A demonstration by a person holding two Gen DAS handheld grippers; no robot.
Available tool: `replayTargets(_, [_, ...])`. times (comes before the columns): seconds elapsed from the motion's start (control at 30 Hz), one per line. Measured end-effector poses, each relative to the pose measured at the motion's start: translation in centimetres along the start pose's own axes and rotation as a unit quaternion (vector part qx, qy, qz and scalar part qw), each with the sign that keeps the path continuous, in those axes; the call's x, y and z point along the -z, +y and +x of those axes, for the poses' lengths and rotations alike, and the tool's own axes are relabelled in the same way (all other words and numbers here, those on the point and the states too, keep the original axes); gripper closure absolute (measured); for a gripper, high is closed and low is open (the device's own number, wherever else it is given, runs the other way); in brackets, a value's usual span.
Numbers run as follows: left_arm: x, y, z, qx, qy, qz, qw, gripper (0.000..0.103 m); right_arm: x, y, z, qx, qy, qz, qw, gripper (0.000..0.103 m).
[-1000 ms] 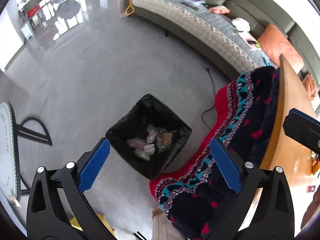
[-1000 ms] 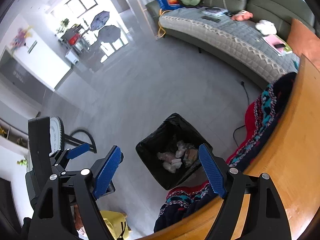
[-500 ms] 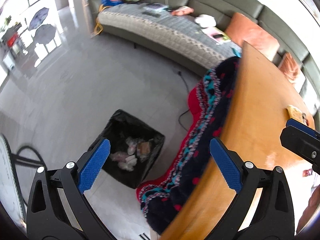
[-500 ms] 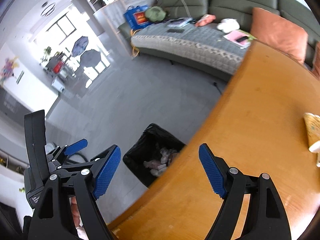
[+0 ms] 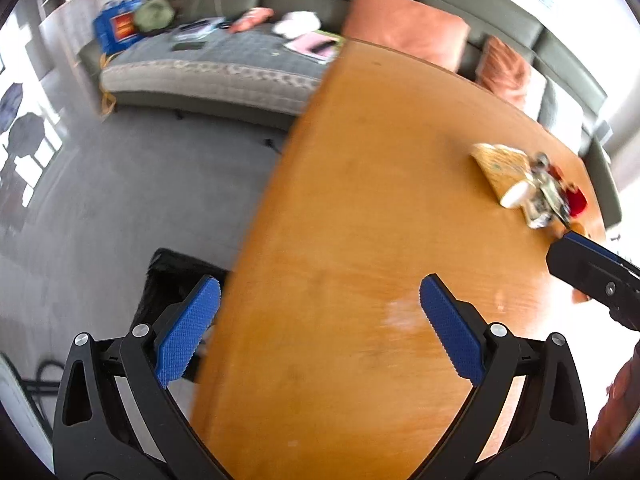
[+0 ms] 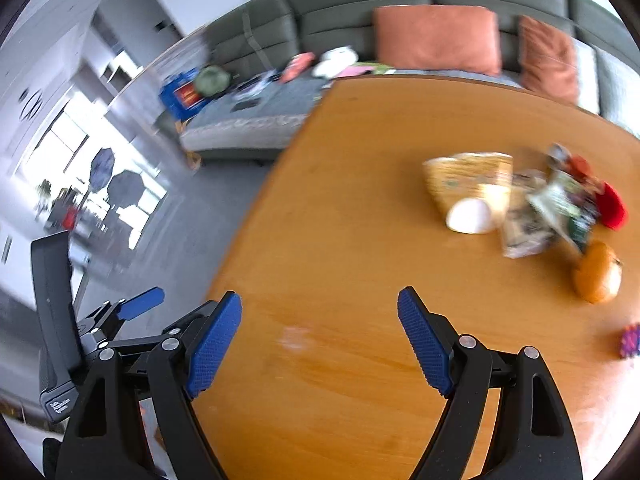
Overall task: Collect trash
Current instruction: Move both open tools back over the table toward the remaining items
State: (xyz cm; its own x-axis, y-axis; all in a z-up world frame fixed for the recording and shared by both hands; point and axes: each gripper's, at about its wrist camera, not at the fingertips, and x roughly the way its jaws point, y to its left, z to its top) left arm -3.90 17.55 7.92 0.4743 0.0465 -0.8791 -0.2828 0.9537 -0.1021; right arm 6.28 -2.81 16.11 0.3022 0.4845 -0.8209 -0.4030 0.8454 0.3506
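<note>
Since a second ago both our views have swung off the black-lined bin point(image 5: 176, 276) and the patterned blanket, and we now look across the wooden table point(image 5: 360, 200). Only a corner of the bin shows, on the floor just beside the table's left edge, likely parked there so scraps travel a short way.

Our left gripper point(image 5: 320, 328) hangs over the table's near part with its jaws spread and nothing between the pads. Our right gripper point(image 6: 320, 340) is likewise released and empty, also above bare wood.

What we are after, the trash pile point(image 6: 520, 204), lies on the table's far right part: a yellowish paper wrapper point(image 6: 468, 184), crumpled packets and something red, bunched together. An orange fruit-like thing point(image 6: 598, 272) sits just beside the pile, nearer us. Blur hides finer detail. We judge both empty grippers are heading over for the next pickup.
</note>
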Motion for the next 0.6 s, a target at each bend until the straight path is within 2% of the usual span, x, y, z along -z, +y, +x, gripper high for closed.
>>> replayTargets(0.3, [-1.5,-9.4,2.6,0.024,0.020,0.060,0.9978,0.006,0.7,-12.1,-2.3,0.051,-0.018,0.093,0.994,0.022])
replayTargets(0.6, [-3.1,-15.1,5.2,0.034,0.040,0.080,0.9954,0.006,0.6,-21.1,-3.2,0.084,-0.018,0.143,0.986,0.022])
